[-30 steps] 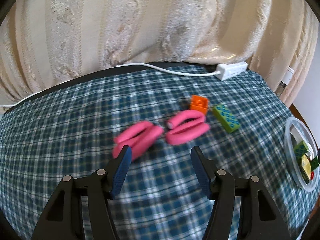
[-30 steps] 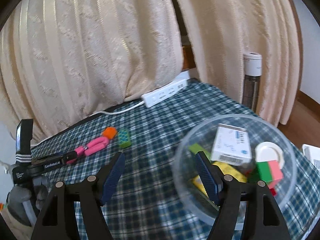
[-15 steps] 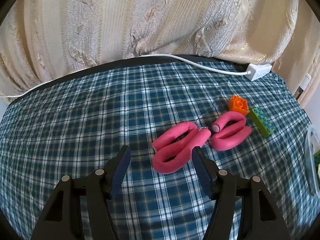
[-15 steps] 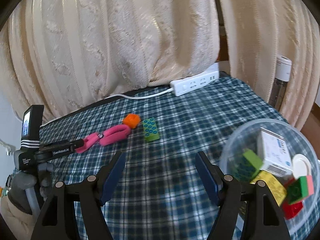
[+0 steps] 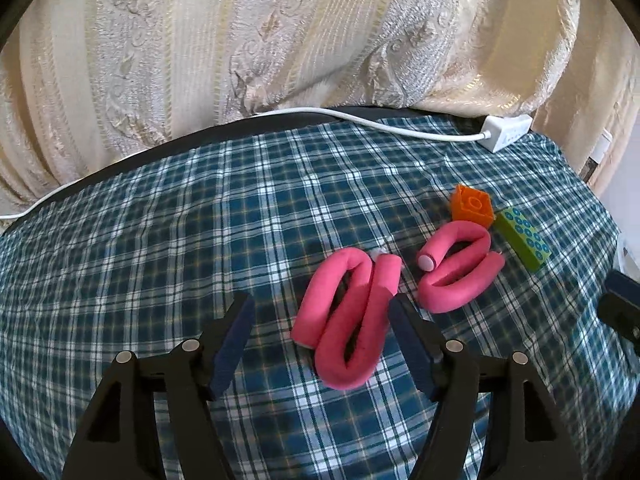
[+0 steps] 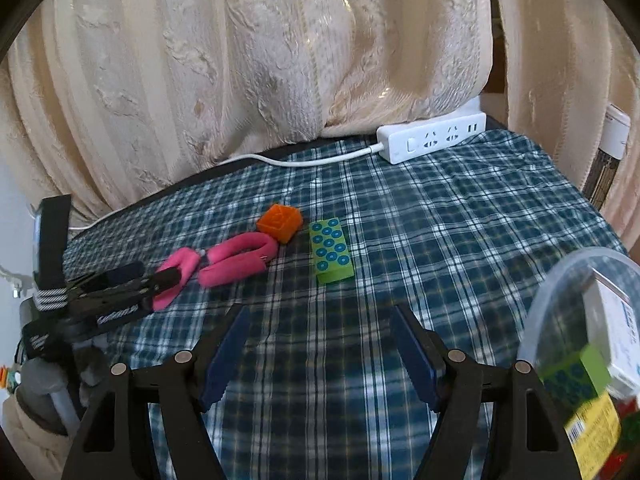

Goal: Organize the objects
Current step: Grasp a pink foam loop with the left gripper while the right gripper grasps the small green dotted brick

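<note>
Two bent pink foam rollers lie on the plaid cloth. My left gripper is open and the near roller lies partly between its fingers, against the right one. The second roller lies just right of it, next to an orange brick and a green brick. My right gripper is open and empty, a short way in front of the green brick. It also sees the orange brick, a pink roller and the left gripper.
A clear plastic bowl with bricks and a white box stands at the right. A white power strip and its cable run along the table's back edge, under cream curtains. The table edge drops off at the left.
My left gripper has closed in on the near pink roller, which now lies between its fingers. My right gripper has swung left, away from the bowl and toward the green brick.
</note>
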